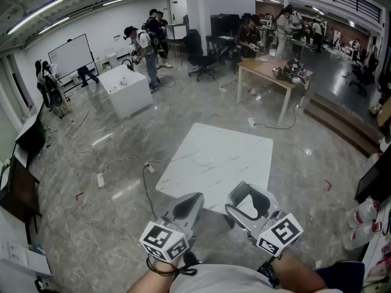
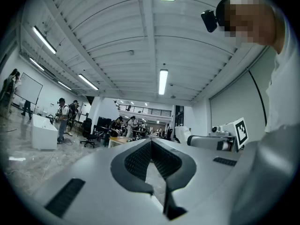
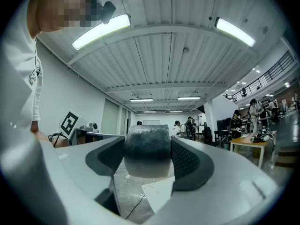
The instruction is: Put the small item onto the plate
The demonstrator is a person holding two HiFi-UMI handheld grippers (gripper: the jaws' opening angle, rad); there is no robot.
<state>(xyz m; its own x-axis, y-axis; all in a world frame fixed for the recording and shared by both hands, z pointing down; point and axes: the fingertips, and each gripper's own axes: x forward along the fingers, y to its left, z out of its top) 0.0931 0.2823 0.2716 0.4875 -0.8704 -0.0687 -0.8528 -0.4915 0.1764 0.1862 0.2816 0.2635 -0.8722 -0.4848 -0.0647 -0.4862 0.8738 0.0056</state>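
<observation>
A white square table (image 1: 227,163) stands on the marble floor ahead of me, with a clear round plate (image 1: 203,159) near its middle. Both grippers hover low, near the table's front edge. My right gripper (image 1: 249,202) is shut on the small item (image 1: 247,209), which looks pale from above. In the right gripper view the small item (image 3: 146,149) is a stubby grey cylinder, and both pads of the right gripper (image 3: 147,159) press on its sides. My left gripper (image 1: 187,208) is shut and holds nothing. In the left gripper view the tips of the left gripper (image 2: 151,143) meet.
Cables and a power strip (image 1: 101,180) lie on the floor left of the table. Farther back are a white block table (image 1: 125,90) with people around it, an office chair (image 1: 201,58) and a wooden table (image 1: 272,72). White bottles (image 1: 364,215) stand at the right edge.
</observation>
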